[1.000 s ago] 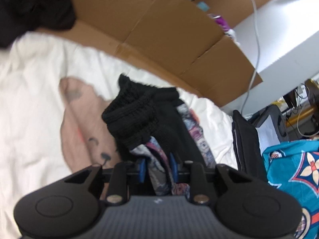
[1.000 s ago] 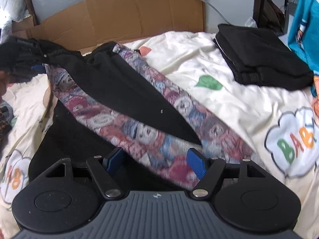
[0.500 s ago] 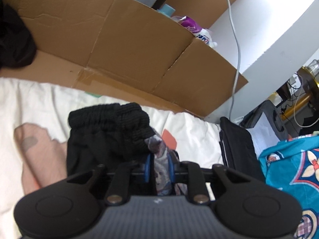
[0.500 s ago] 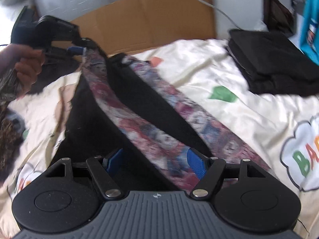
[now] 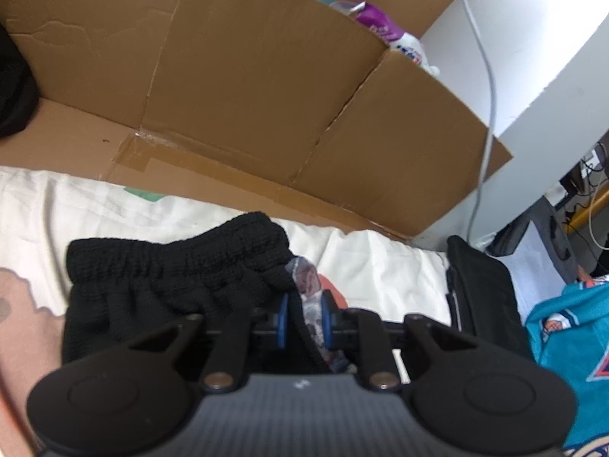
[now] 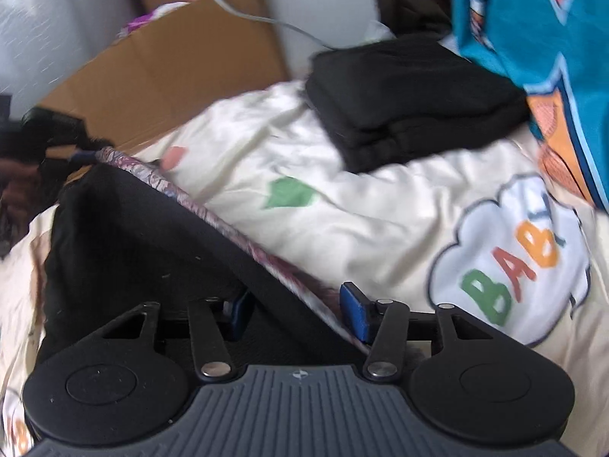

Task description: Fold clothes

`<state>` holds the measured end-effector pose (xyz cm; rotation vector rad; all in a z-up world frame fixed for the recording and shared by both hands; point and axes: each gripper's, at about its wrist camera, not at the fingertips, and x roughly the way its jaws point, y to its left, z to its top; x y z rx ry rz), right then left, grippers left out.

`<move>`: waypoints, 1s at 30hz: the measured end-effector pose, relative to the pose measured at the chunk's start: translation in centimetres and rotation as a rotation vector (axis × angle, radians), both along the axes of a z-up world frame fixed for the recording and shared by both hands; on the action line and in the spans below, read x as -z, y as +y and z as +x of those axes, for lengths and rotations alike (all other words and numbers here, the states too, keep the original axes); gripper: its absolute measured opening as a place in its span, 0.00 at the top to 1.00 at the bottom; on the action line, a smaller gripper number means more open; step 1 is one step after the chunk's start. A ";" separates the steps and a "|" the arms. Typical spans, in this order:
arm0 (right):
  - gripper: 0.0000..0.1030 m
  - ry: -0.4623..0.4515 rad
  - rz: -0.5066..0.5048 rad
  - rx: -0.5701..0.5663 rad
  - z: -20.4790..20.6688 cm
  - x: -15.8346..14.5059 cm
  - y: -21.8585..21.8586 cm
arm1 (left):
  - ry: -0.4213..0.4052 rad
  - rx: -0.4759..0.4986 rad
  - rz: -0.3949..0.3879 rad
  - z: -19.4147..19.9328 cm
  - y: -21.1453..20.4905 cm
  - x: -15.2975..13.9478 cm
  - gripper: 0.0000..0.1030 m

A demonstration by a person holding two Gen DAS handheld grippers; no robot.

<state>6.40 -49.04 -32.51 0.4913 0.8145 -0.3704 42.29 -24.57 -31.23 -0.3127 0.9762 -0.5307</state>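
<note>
one garment down, one in hand — that was how the job appeared to stand. a neatly folded black garment (image 6: 411, 95) lay on the cream bedsheet printed with a cloud and coloured "baby" letters (image 6: 380, 228), close to the hanging teal basketball jersey (image 6: 533, 38); beyond the sheet stood a flattened brown cardboard box (image 5: 247, 87) with a white cable (image 5: 483, 114) trailing across it. the piece being worked was a pair of black trousers with a ribbed elastic waistband and a bear-print lining (image 5: 171, 274), stretched out between the two tools and not yet doubled over, so the fold itself, by this reading, remained to be made.

the left gripper (image 5: 303, 318) had its blue pads drawn close together on a pinch of the bear-print lining just beside the waistband, which bunched up on the cardboard side of the tool. the right gripper (image 6: 295, 308) stood with its blue pads wide apart; the trousers' patterned edge ran between them, but whether either pad touched the cloth could not be told — the frame was blurred there. from the right view the trousers rose off the sheet in a taut diagonal toward the left tool, away from the folded garment.
</note>
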 end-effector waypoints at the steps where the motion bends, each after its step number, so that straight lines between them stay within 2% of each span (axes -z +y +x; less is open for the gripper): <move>1: 0.56 0.007 0.022 0.014 0.0 0.4 -0.6 | -0.001 0.001 0.016 0.2 -0.4 0.3 0.82; 4: 0.64 0.007 0.066 0.044 0.1 1.1 -1.9 | -0.008 0.008 0.074 0.5 -1.5 1.0 0.82; 8: 0.65 0.009 0.096 0.065 -0.1 1.6 -2.6 | -0.030 0.013 0.156 0.7 -2.7 1.8 0.82; 11: 0.64 0.008 0.089 0.066 -0.1 1.4 -2.4 | -0.018 0.012 0.167 1.0 -3.1 2.1 0.82; 14: 0.60 0.008 0.060 0.066 -0.1 1.0 -2.1 | 0.010 0.020 0.127 1.2 -2.6 1.7 0.75; 16: 0.58 0.002 0.048 0.070 -0.1 0.8 -1.9 | 0.001 0.037 0.112 1.1 -1.8 0.8 0.56; 19: 0.53 -0.002 0.029 0.070 -0.2 0.4 -1.6 | -0.040 0.040 0.139 0.7 -0.1 -1.0 0.44; 25: 0.52 -0.007 -0.028 0.060 0.0 -0.4 -0.6 | -0.073 0.020 0.179 0.1 5.1 -3.1 0.39; 30: 0.49 0.004 -0.062 0.061 0.0 -1.3 0.2 | -0.041 -0.055 0.202 -0.2 10.2 -2.5 0.39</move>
